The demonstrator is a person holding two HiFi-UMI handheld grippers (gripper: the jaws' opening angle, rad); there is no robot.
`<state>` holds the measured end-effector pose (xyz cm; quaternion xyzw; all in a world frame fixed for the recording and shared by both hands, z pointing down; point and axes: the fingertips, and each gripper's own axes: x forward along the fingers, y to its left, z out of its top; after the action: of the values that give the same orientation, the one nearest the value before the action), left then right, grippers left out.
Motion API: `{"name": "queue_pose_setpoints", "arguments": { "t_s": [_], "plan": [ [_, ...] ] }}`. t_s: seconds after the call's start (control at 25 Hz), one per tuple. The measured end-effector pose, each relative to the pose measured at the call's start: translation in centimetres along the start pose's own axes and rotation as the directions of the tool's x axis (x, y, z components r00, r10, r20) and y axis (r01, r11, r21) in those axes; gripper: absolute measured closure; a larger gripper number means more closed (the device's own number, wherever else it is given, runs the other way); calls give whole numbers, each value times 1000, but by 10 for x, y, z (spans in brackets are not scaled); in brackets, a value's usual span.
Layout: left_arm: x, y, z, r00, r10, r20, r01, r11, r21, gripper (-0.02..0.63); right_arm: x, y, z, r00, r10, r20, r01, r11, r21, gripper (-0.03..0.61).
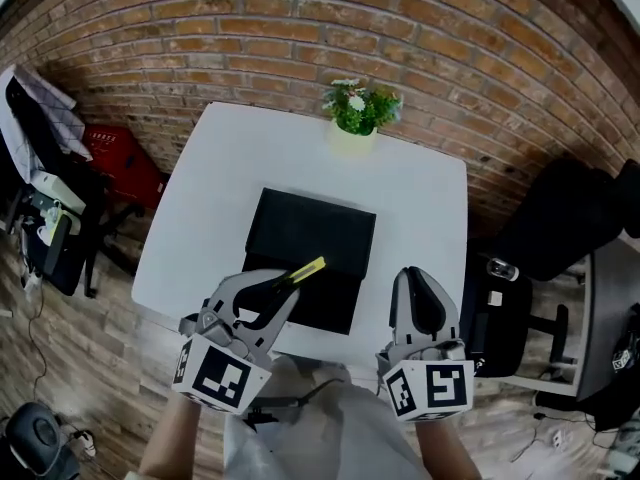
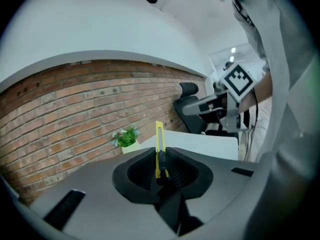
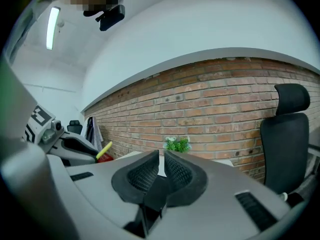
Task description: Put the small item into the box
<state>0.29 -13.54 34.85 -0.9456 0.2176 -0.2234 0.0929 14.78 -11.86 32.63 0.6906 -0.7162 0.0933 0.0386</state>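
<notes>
The left hand-held gripper is clamped on the small item, a slim yellow stick with a dark slider. In the left gripper view the item stands upright between the pads. Its lower end is buried in the jaws, so its full length cannot be made out. From the head view, the item's free end sticks out over the near-left part of the black box, which lies flat in the middle of the white counter. The left hand-held gripper covers the box's near-left corner, and I cannot tell whether the box is open or lidded. Neither gripper view shows the box.

The right hand-held gripper hangs over the counter's near right edge, beside the box. In its own view its jaws are drawn together with nothing between them. A small potted plant sits at the counter's far edge. The person's forearms are cut off by the bottom of the head view.
</notes>
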Motion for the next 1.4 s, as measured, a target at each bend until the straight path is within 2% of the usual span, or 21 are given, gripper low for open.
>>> {"name": "queue_pose_setpoints", "arguments": {
  "t_s": [0.12, 0.24, 0.32, 0.56, 0.76, 0.92, 1.24, 1.4],
  "plan": [
    [22, -20, -34, 986, -92, -141, 109, 987, 115, 537, -5, -6, -6, 1000, -23, -13, 23, 1000, 6, 518],
    [40, -36, -66, 947, -157, -279, 222, 950, 221, 537, -10, -11, -11, 999, -48, -25, 49, 999, 16, 518],
    [50, -44, -85, 919, -195, -342, 289, 925, 249, 537, -13, -15, -16, 997, -65, -34, 66, 998, 22, 518],
    [75, -61, -127, 834, -283, -474, 440, 859, 261, 537, -21, -25, -28, 993, -106, -59, 108, 993, 43, 518],
    [90, -72, -152, 768, -332, -548, 523, 819, 236, 537, -27, -31, -36, 989, -127, -75, 131, 990, 55, 518],
    [100, -78, -164, 730, -357, -583, 561, 800, 212, 537, -30, -34, -41, 987, -136, -86, 141, 988, 58, 518],
    [110, -82, -182, 689, -358, -631, 588, 784, 197, 537, -32, -39, -46, 985, -140, -98, 146, 988, 57, 518],
    [110, -84, -184, 681, -362, -636, 593, 783, 189, 537, -31, -41, -47, 985, -136, -103, 143, 988, 55, 518]
  ]
}}
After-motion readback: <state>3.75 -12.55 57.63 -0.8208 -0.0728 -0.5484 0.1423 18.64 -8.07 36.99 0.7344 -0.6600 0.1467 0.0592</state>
